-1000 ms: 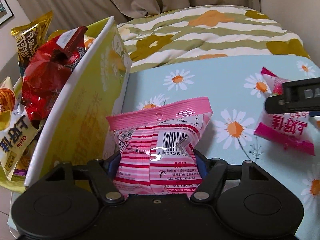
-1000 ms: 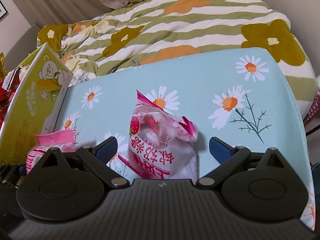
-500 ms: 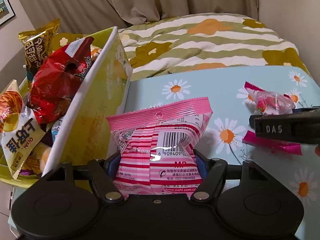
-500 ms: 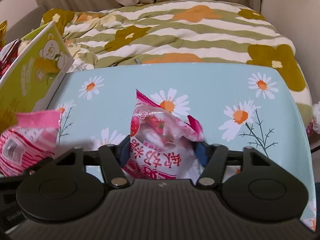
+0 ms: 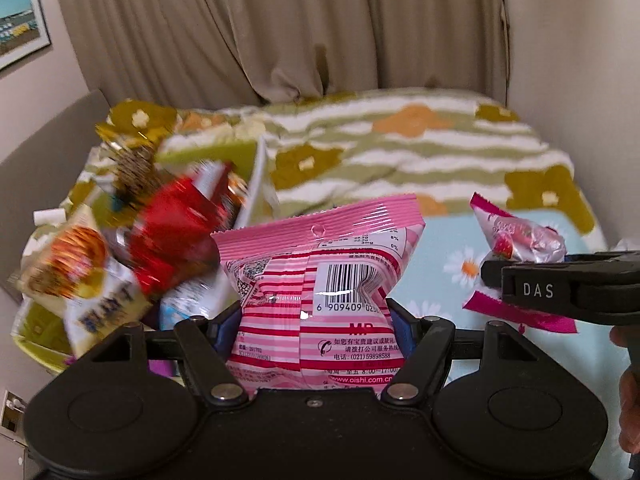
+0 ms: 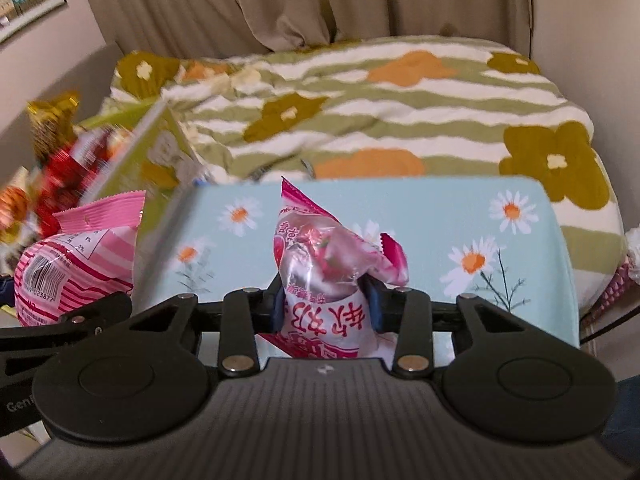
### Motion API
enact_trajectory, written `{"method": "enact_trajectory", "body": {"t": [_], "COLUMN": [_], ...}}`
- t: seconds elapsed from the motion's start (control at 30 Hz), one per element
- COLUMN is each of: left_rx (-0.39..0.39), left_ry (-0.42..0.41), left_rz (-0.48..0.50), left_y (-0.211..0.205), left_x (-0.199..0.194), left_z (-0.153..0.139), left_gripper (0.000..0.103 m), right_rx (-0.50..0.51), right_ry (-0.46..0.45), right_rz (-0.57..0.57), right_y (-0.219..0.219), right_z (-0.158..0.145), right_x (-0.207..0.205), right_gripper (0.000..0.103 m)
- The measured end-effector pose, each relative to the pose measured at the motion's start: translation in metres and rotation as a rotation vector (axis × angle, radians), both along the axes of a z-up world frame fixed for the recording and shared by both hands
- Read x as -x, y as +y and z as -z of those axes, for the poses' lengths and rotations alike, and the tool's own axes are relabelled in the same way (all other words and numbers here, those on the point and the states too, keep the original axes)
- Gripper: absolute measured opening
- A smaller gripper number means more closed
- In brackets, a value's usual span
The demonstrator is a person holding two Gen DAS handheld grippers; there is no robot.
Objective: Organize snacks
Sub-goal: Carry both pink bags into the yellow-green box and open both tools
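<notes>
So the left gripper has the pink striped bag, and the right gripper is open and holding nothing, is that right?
Not quite. The left gripper does hold the pink striped bag, but the right gripper is not open and holding nothing: its jaws have just been closing and now pinch the strawberry packet. The right wrist view shows it.
</notes>
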State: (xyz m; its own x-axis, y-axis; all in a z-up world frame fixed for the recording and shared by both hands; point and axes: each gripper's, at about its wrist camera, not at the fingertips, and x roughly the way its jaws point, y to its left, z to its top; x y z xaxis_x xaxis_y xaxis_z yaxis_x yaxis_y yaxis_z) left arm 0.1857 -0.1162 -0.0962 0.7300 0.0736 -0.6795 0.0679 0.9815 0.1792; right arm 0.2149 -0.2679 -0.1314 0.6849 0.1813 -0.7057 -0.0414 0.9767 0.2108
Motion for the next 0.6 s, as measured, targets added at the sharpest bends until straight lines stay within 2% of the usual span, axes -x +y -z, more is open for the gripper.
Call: {"method": "enact_trajectory", "body": {"t": [0.23, 0.37, 0.6], "left_rx": [0.033, 0.051, 0.065], "left_ry": [-0.104, -0.146, -0.162], "left_rz": [-0.049, -0.068, -0.041], "left_y": [0.049, 0.086, 0.148], "left_x": [0.018, 0.024, 0.015], "left_z": [-0.053, -0.074, -0.091], "left_gripper": [0.075, 0.075, 0.076], "right_rx": [-0.035, -0.065, -0.091], "right_ry": [-0.092, -0.133, -0.182], "right_rz": [-0.065, -0.098, -0.104], "right_y": [0.035, 0.066, 0.134], "right_z": [-0.059, -0.085, -0.114], "right_x": [0.017, 0.024, 0.031], "right_gripper": [0.053, 0.053, 0.053]}}
